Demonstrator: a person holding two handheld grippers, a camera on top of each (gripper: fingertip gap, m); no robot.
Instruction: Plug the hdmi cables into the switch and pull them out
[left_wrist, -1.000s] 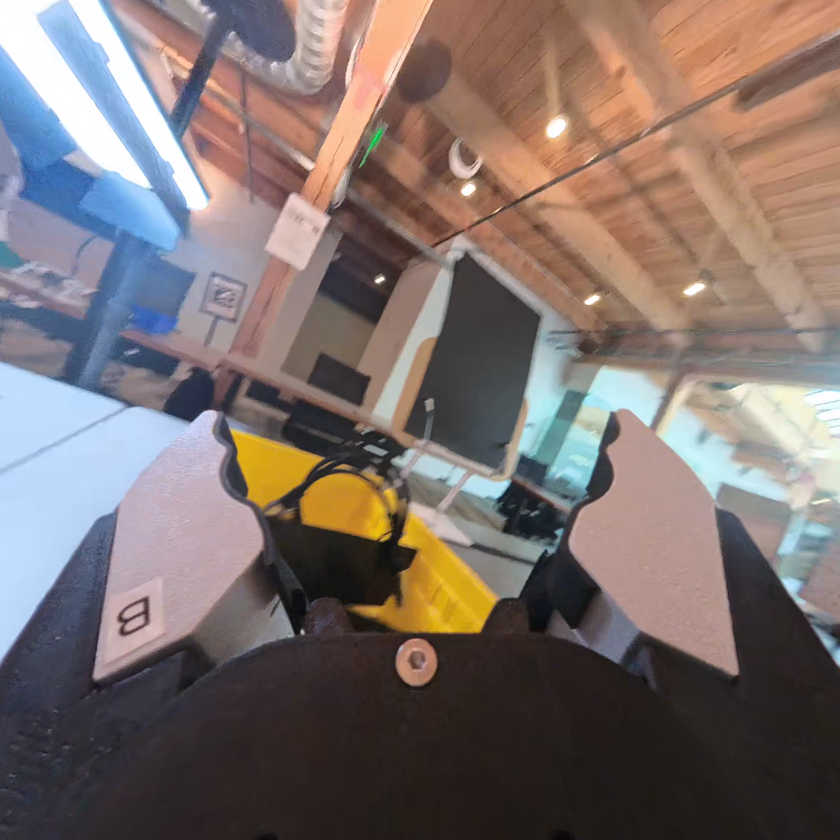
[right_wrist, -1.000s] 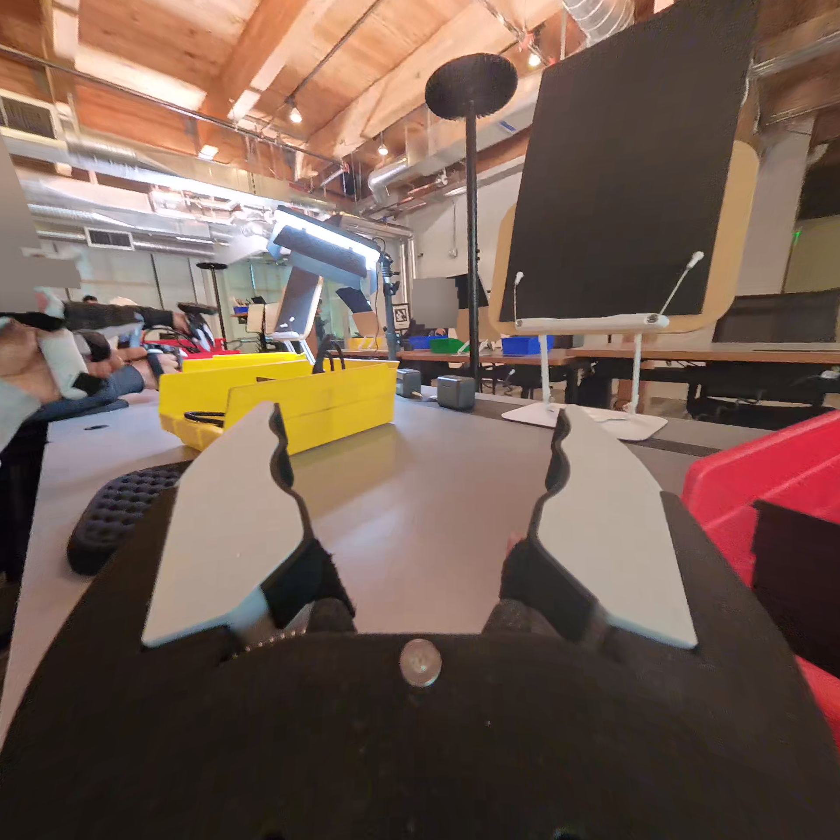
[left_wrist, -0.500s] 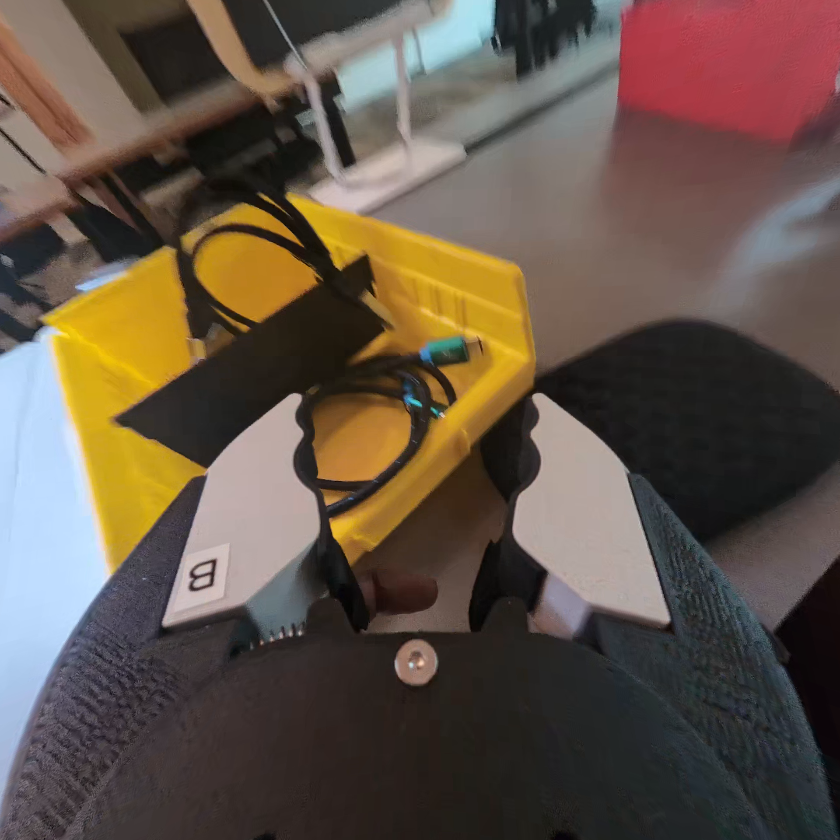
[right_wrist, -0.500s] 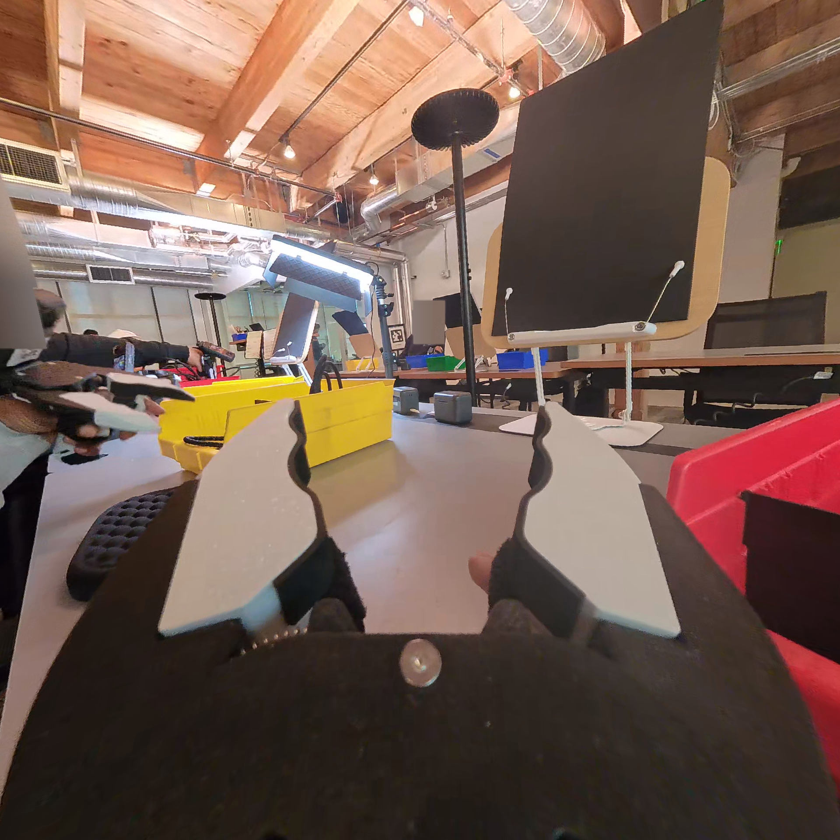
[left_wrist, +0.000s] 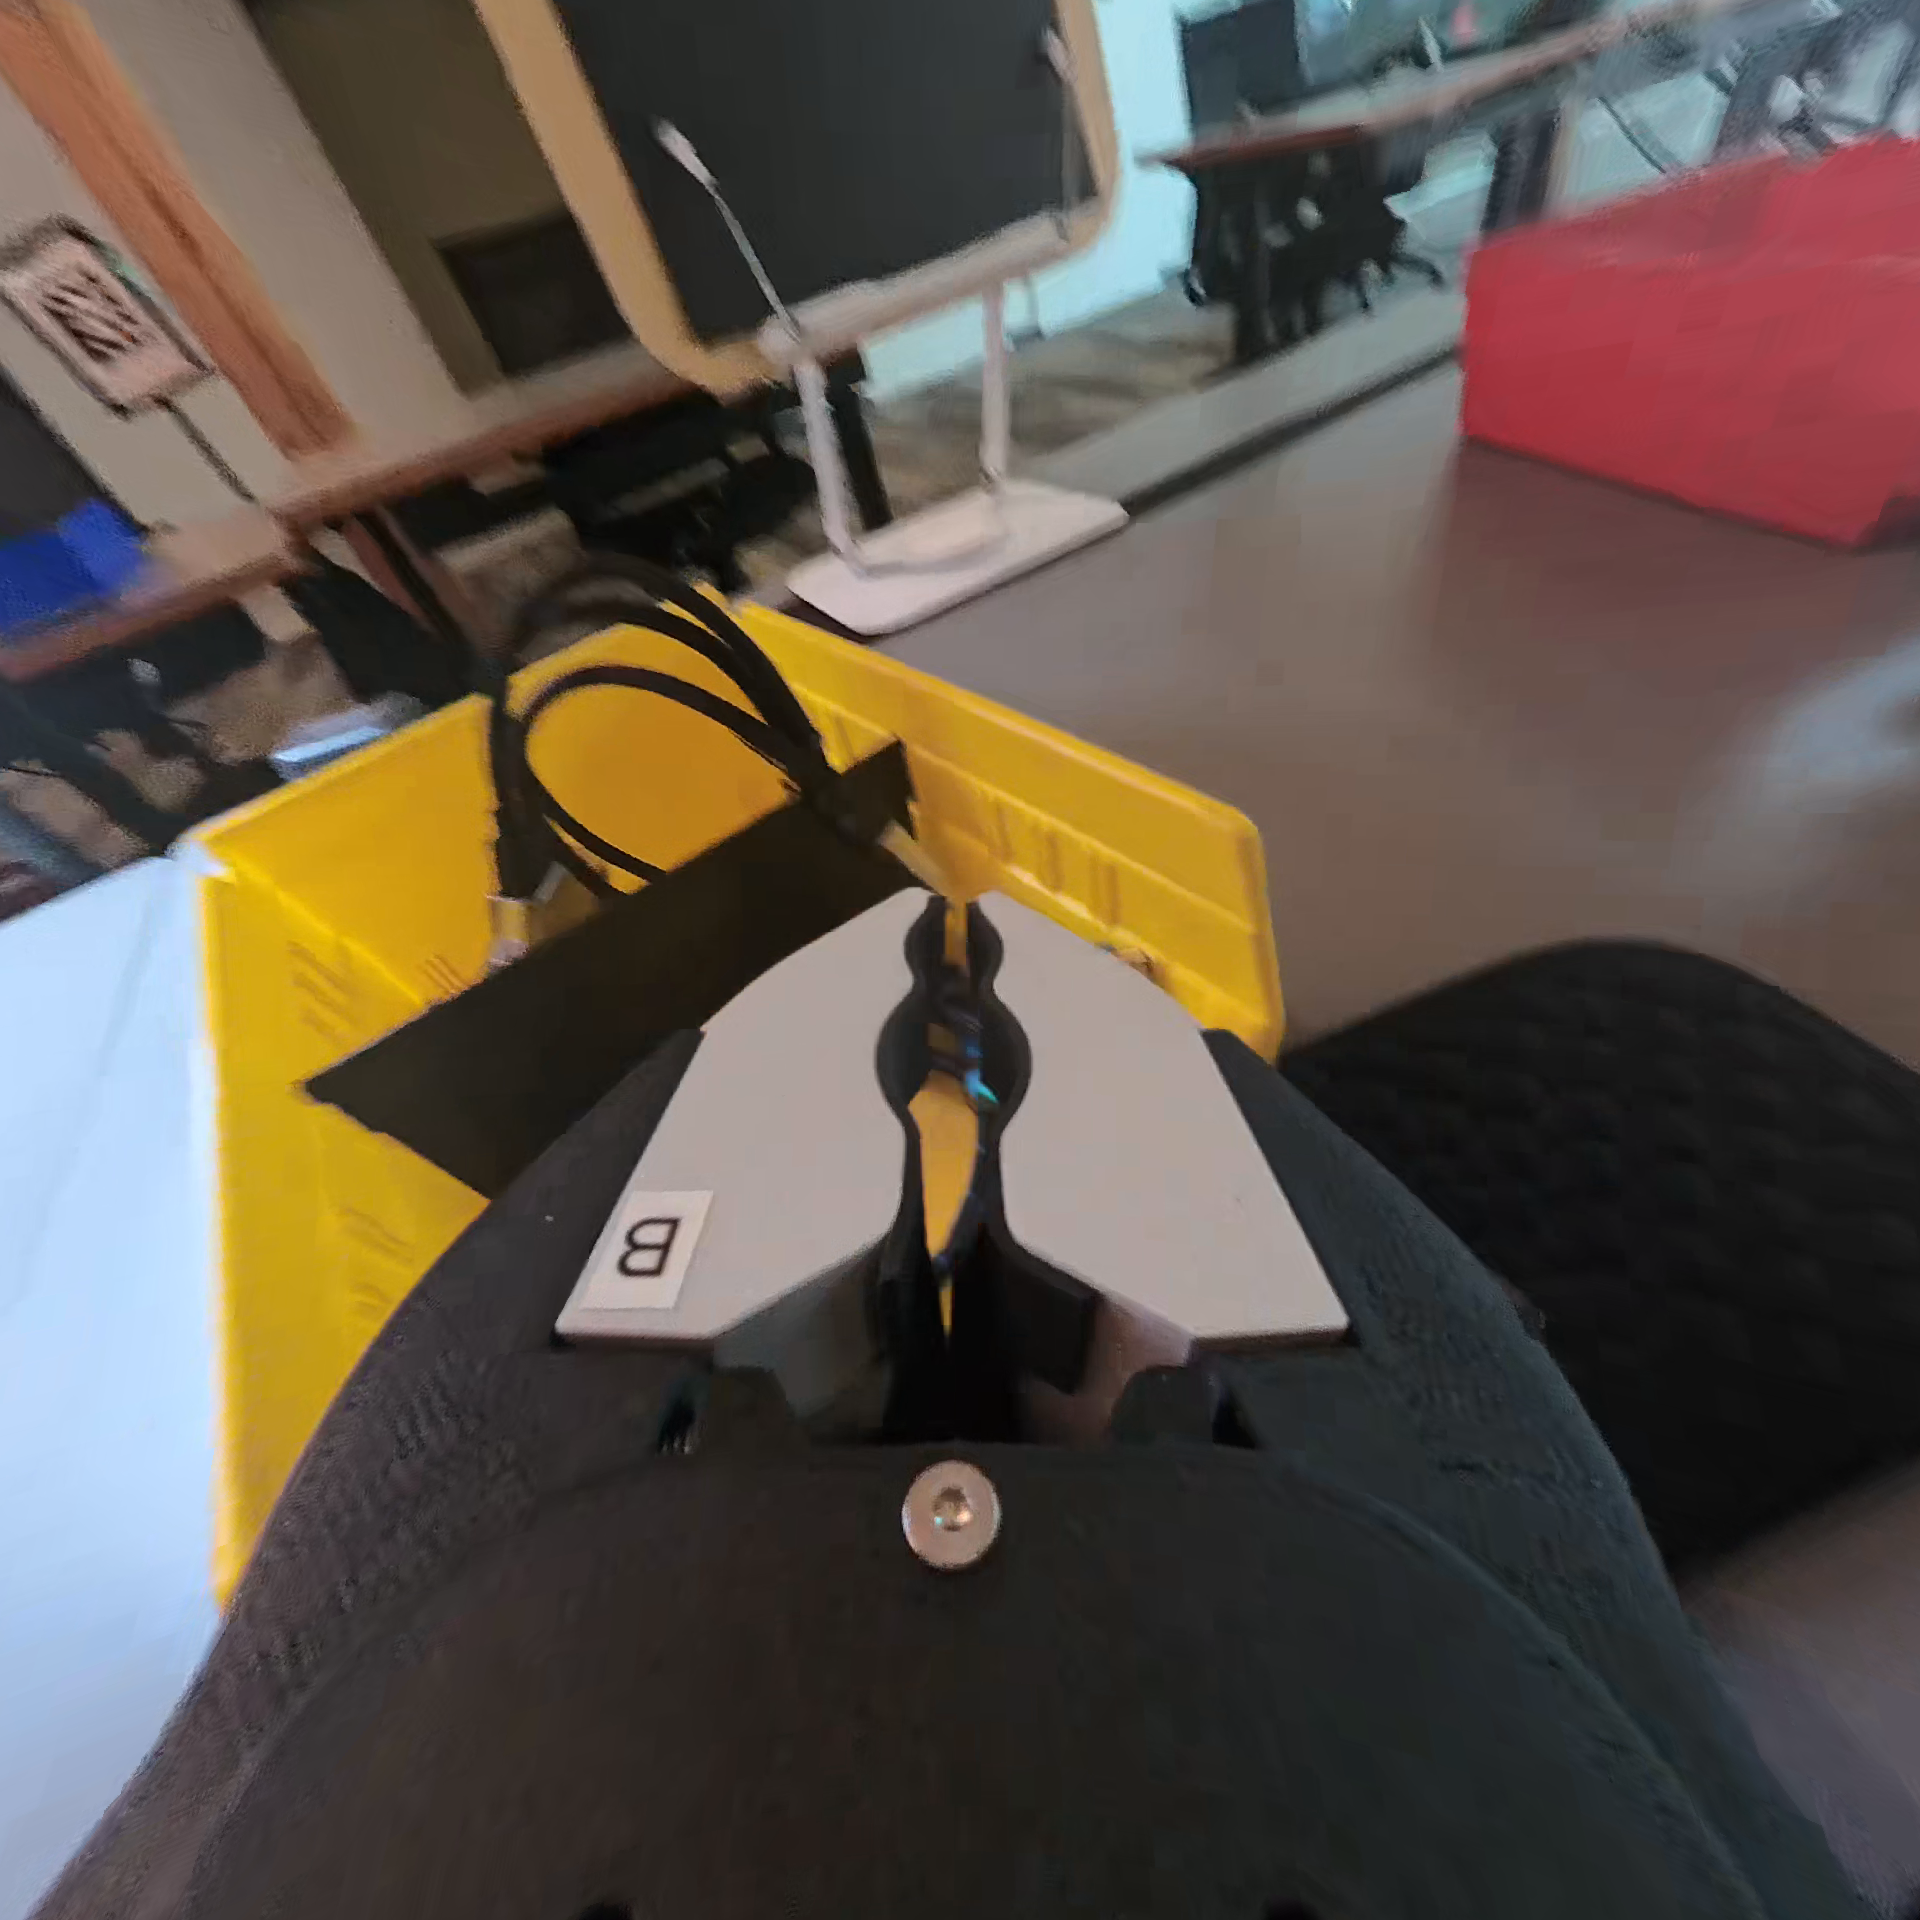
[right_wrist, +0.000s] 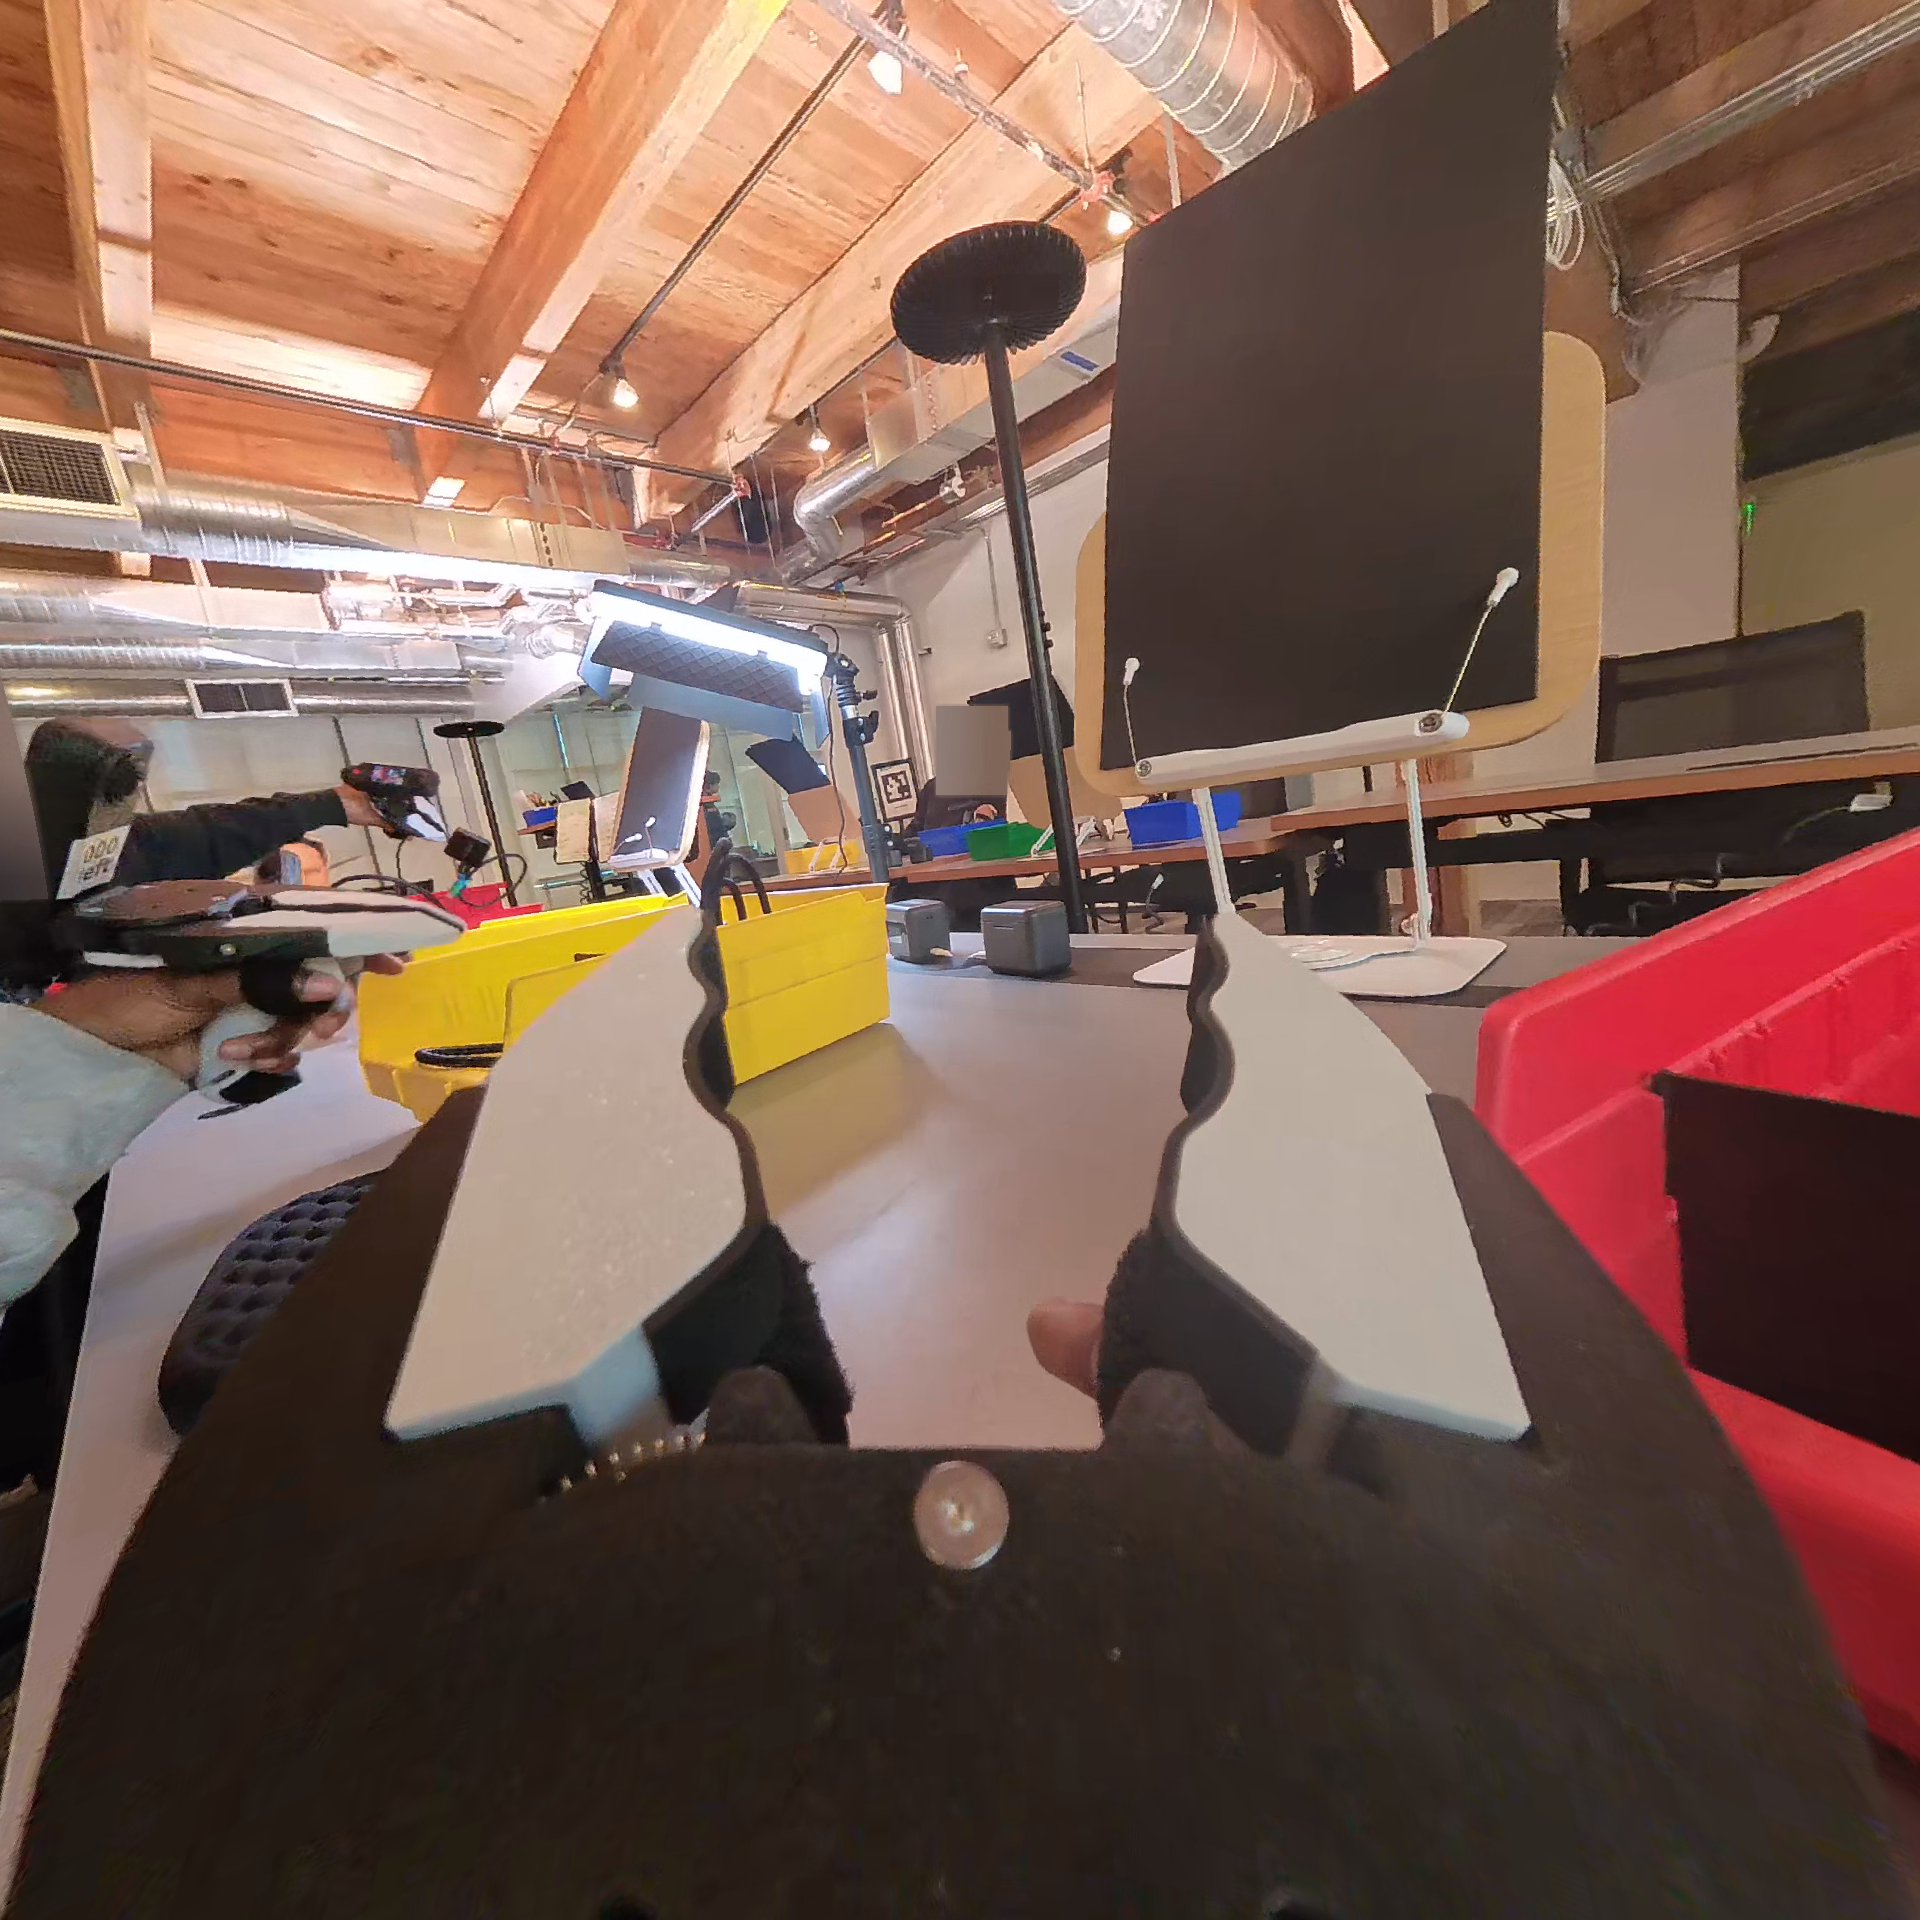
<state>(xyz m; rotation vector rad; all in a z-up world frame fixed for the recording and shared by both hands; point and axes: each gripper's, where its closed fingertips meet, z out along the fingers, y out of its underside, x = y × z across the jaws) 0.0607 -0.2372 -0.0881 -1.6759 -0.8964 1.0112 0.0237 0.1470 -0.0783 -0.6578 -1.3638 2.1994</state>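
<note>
My left gripper (left_wrist: 954, 914) hangs over a yellow bin (left_wrist: 1091, 831). Its jaws are nearly together, closed on a black braided HDMI cable (left_wrist: 961, 1049) that runs down through the gap. More black cable loops (left_wrist: 644, 675) stick up at the back of the bin, behind a black divider card (left_wrist: 623, 987). In the right wrist view the left gripper (right_wrist: 416, 920) shows shut above the same yellow bin (right_wrist: 810, 977). My right gripper (right_wrist: 951, 925) is open and empty, held above the grey table (right_wrist: 935, 1143). I cannot make out a switch.
A black textured pad (left_wrist: 1610, 1195) lies right of the yellow bin. A red bin (right_wrist: 1662, 1039) with a black divider stands at the right. Two small grey boxes (right_wrist: 1023, 920), a black pole (right_wrist: 1029, 623) and a black board on a white stand (right_wrist: 1320, 468) stand at the table's far edge.
My left gripper tilted down from the ceiling toward the yellow bin, moved in over it and closed on a cable. My right gripper stayed open and nearly still.
</note>
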